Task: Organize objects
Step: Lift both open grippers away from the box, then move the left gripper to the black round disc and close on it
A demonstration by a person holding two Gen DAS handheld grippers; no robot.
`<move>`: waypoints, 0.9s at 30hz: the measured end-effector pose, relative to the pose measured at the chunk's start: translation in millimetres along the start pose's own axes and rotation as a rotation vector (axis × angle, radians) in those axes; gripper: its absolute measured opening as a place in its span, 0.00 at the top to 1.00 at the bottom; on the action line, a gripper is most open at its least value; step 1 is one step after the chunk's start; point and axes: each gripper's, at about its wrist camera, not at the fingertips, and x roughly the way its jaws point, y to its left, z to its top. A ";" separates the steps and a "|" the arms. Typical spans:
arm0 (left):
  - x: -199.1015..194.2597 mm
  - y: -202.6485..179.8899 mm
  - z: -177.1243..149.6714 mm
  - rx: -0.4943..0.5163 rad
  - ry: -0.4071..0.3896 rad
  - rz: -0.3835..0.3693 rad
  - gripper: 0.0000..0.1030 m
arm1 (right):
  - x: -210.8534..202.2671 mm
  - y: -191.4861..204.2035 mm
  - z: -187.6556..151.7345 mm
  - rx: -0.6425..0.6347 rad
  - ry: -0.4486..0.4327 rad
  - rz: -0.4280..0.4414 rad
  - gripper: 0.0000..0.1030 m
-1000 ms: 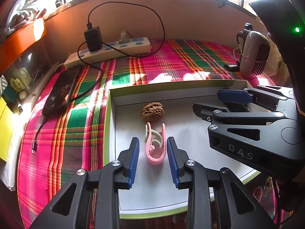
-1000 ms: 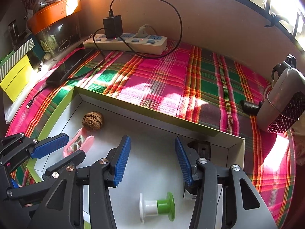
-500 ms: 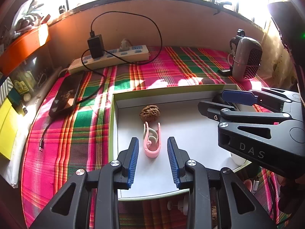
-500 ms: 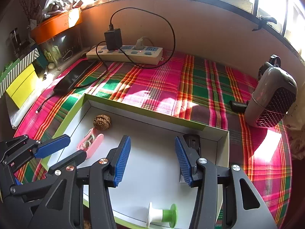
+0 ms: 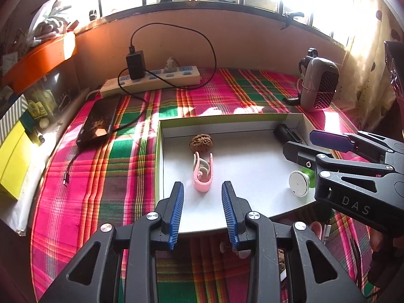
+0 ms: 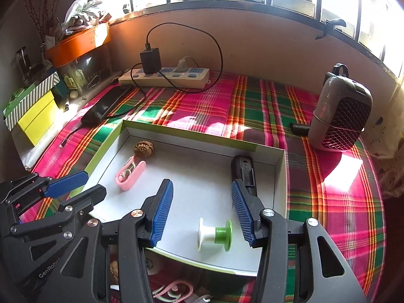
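A shallow white box with a green rim (image 5: 158,151) (image 6: 281,176) lies on the plaid cloth. In it are a walnut (image 5: 201,141) (image 6: 143,148), a pink clip (image 5: 203,174) (image 6: 129,174), a black block (image 5: 286,133) (image 6: 243,170) and a white and green spool (image 5: 300,183) (image 6: 214,234). My left gripper (image 5: 203,212) is open and empty, above the box's near edge, behind the pink clip. My right gripper (image 6: 200,212) is open and empty, above the spool; it also shows at the right of the left wrist view (image 5: 308,144).
A power strip (image 5: 151,79) (image 6: 164,77) with a charger and cable lies at the back. A black phone (image 5: 99,118) (image 6: 106,104) lies left of the box. A grey fan heater (image 5: 318,88) (image 6: 341,123) stands at the right. Loose small items lie below the box's near edge (image 6: 171,290).
Both grippers have pulled back and risen away from the box, so more of the table shows. Both stay open and empty. The objects in the box have not moved.
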 end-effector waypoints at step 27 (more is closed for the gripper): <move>-38.6 -19.6 -61.9 0.003 0.026 -0.269 0.69 | -55.6 -19.2 -76.4 0.103 -0.046 -0.042 0.52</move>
